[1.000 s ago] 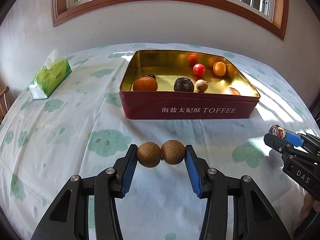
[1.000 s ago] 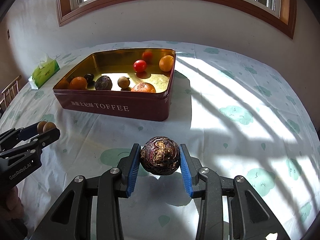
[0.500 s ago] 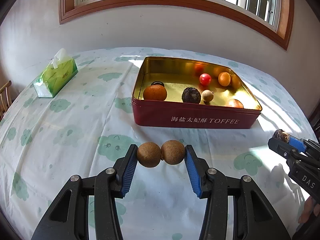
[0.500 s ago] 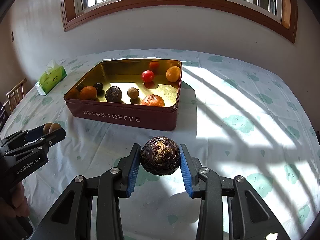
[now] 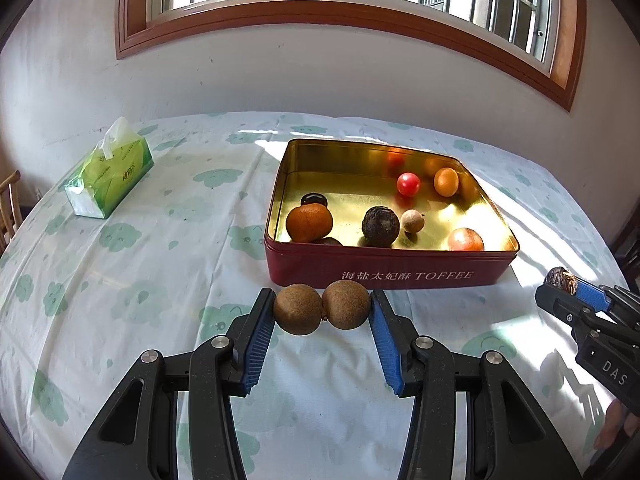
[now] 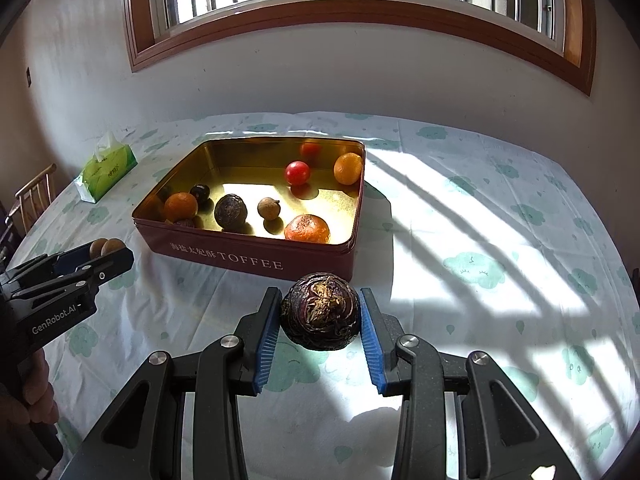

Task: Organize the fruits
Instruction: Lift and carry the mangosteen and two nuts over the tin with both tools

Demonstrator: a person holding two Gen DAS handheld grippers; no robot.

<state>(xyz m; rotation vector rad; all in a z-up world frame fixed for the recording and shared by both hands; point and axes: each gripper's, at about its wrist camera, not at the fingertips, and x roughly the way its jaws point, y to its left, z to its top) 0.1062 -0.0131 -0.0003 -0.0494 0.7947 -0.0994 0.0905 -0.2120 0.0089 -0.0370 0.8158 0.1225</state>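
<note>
My left gripper [image 5: 322, 312] is shut on two brown longans [image 5: 298, 310] side by side, held above the tablecloth in front of the red toffee tin [image 5: 384, 272]. My right gripper [image 6: 320, 312] is shut on a dark wrinkled passion fruit [image 6: 320, 311], in front of the tin's right corner [image 6: 256, 260]. The tin holds several fruits: an orange [image 5: 309, 222], a dark passion fruit [image 5: 380, 226], a longan [image 5: 412, 221], a red tomato [image 5: 408, 184]. Each gripper shows in the other's view: the left [image 6: 102, 248], the right [image 5: 560, 280].
A green tissue box [image 5: 110, 178] stands at the far left of the table. A wooden chair [image 6: 34, 196] is past the left edge. The wall and a window are behind the table. The patterned tablecloth [image 6: 500, 240] spreads right of the tin.
Both grippers have risen and pulled back a little from the tin, each still holding its fruit. The tin looks smaller and farther in both views.
</note>
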